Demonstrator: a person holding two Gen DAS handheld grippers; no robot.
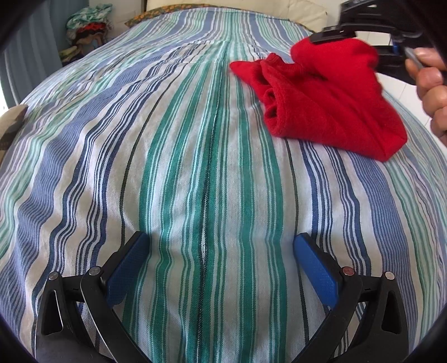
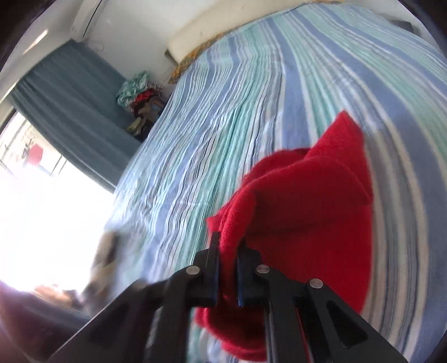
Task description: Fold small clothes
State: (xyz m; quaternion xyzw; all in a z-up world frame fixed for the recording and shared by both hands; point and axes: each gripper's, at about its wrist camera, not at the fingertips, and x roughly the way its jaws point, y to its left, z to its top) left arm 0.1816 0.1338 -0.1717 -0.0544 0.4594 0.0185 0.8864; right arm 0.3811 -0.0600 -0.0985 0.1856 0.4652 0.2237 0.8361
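A small red knit garment (image 1: 329, 103) lies bunched on the striped bedspread (image 1: 195, 156) at the upper right of the left wrist view. My right gripper (image 1: 332, 36) is shut on its far edge and lifts that edge off the bed. In the right wrist view the red garment (image 2: 301, 206) hangs from my right gripper (image 2: 229, 245), pinched between the two fingers. My left gripper (image 1: 220, 245) is open and empty, low over the bedspread, well short of the garment.
A pile of mixed clothes (image 1: 86, 28) sits beyond the bed's far left corner, also in the right wrist view (image 2: 139, 95). A blue curtain (image 2: 72, 111) and a bright window (image 2: 36, 195) are at left. A cream headboard (image 1: 251, 8) lies behind the bed.
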